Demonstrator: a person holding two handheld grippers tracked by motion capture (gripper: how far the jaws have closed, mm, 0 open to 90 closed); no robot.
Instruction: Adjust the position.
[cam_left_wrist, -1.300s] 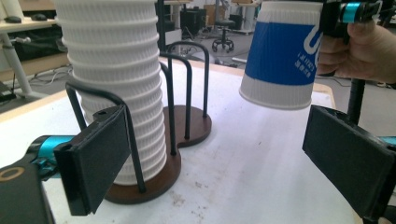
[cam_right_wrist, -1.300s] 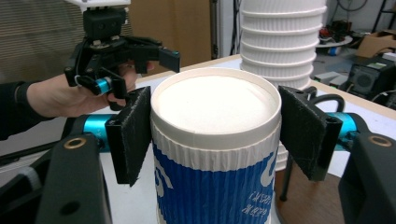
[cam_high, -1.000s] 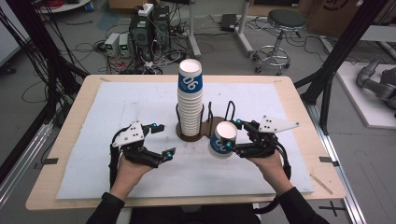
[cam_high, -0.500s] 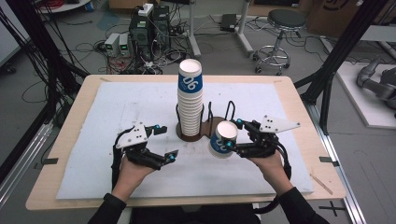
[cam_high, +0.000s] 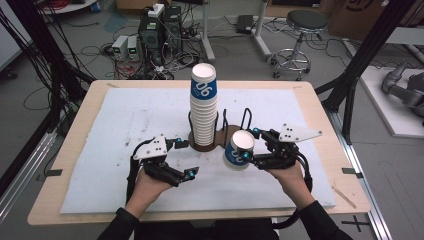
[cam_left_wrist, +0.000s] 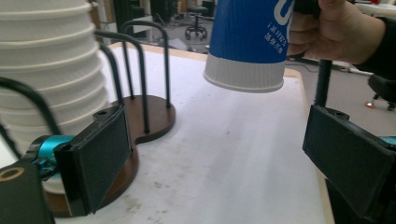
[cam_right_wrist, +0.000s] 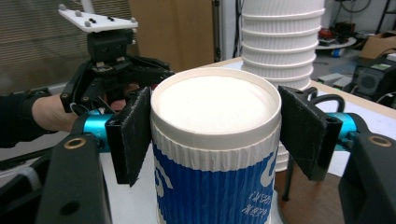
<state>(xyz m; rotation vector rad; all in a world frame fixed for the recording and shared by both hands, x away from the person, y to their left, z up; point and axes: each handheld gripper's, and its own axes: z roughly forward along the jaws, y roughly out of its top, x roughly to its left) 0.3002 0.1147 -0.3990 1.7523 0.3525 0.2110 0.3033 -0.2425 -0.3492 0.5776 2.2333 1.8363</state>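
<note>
A tall stack of white and blue paper cups (cam_high: 203, 107) stands in a brown wooden holder (cam_high: 212, 146) with black wire loops at the middle of the table. My right gripper (cam_high: 251, 147) is shut on a single blue and white cup (cam_high: 238, 152), which it holds tilted just right of the holder. That cup (cam_left_wrist: 250, 42) hangs clear above the white mat, and both pads press its sides just below the rim (cam_right_wrist: 215, 107). My left gripper (cam_high: 186, 158) stands open with nothing between its fingers, left of the held cup and in front of the stack (cam_left_wrist: 46, 70).
A white mat (cam_high: 125, 120) covers most of the wooden table (cam_high: 327, 125). The holder's second slot, ringed by wire loops (cam_left_wrist: 144, 74), stands beside the stack. Cables, a stool (cam_high: 300, 30) and black frame posts surround the table.
My left gripper has drifted slightly right and toward the near edge, still open. The right gripper and its cup have hardly moved.
</note>
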